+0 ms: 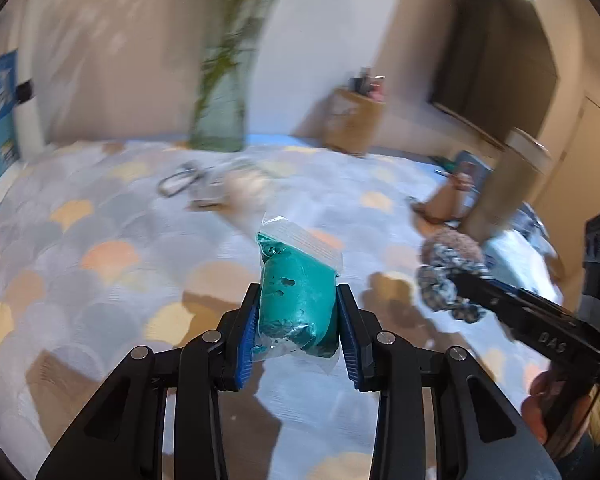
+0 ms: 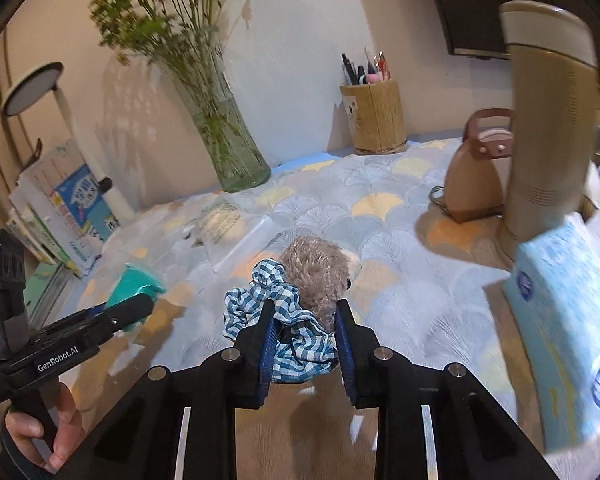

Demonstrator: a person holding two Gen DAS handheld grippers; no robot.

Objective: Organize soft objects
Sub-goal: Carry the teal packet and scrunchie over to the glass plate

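My left gripper (image 1: pixel 298 300) is shut on a clear zip bag of teal putty (image 1: pixel 298 292) and holds it above the patterned tablecloth (image 1: pixel 100 240). My right gripper (image 2: pixel 306 320) is shut on a brown plush toy (image 2: pixel 316 276) with a blue-and-white checked scrunchie (image 2: pixel 268 300), also lifted off the cloth. In the left wrist view the right gripper (image 1: pixel 456 280) comes in from the right with the plush (image 1: pixel 452 248). In the right wrist view the left gripper (image 2: pixel 140 304) and the teal bag (image 2: pixel 134 284) sit at the left.
A glass vase of green stems (image 2: pixel 232 140), a pen holder (image 2: pixel 376 116), a tan pouch (image 2: pixel 476 172), a tall beige appliance (image 2: pixel 544 128) and a blue tissue pack (image 2: pixel 568 320) stand around. A clear plastic box (image 2: pixel 228 228) lies mid-table. Books and a lamp (image 2: pixel 80 196) are at the left.
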